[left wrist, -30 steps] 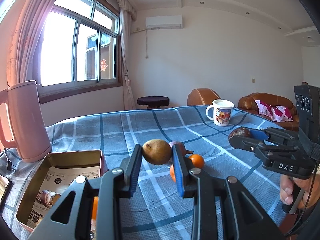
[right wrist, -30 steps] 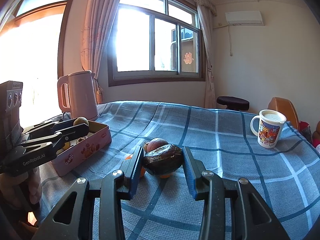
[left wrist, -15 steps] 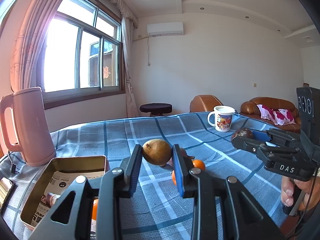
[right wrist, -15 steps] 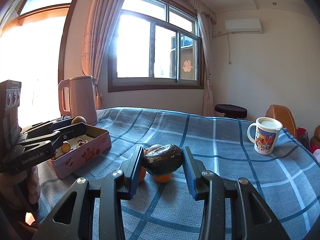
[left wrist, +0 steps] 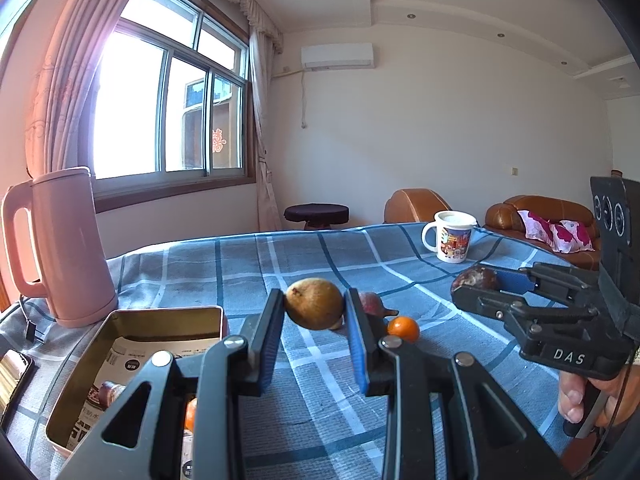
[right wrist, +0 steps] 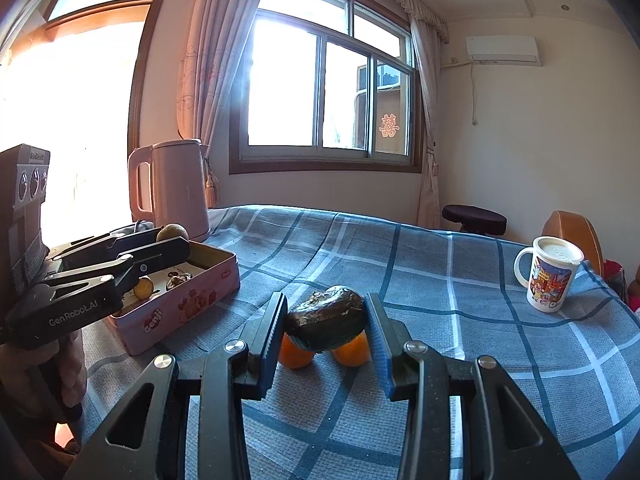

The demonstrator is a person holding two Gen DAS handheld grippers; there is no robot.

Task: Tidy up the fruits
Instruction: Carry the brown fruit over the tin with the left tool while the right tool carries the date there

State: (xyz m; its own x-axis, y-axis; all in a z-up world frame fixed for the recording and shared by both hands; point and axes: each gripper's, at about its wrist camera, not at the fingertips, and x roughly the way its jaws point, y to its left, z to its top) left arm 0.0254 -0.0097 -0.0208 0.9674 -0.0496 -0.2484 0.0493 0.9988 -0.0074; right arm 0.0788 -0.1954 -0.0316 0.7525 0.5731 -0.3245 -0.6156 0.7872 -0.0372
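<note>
Blue checked desk (left wrist: 248, 264): left gripper (left wrist: 316, 316) pinches brown fruit (left wrist: 314, 303), right gripper (right wrist: 326, 322) pinches dark fruit (right wrist: 327, 323). Keep grips firm; release only once the fingers are over the tin (left wrist: 120, 322).

Black grippers (left wrist: 316, 316), blue-padded jaws

Open checked tabletop (right wrist: 440, 280) toward 12 o'clock; kettle (right wrist: 172, 188) and tin (right wrist: 180, 312) blocking 10 o'clock, mug (right wrist: 552, 276) at 2 o'clock.

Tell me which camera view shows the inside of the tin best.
The left wrist view: it looks down into the open tin, showing its paper lining. The right wrist view shows the tin mostly from outside, partly hidden behind the left tool.
</note>
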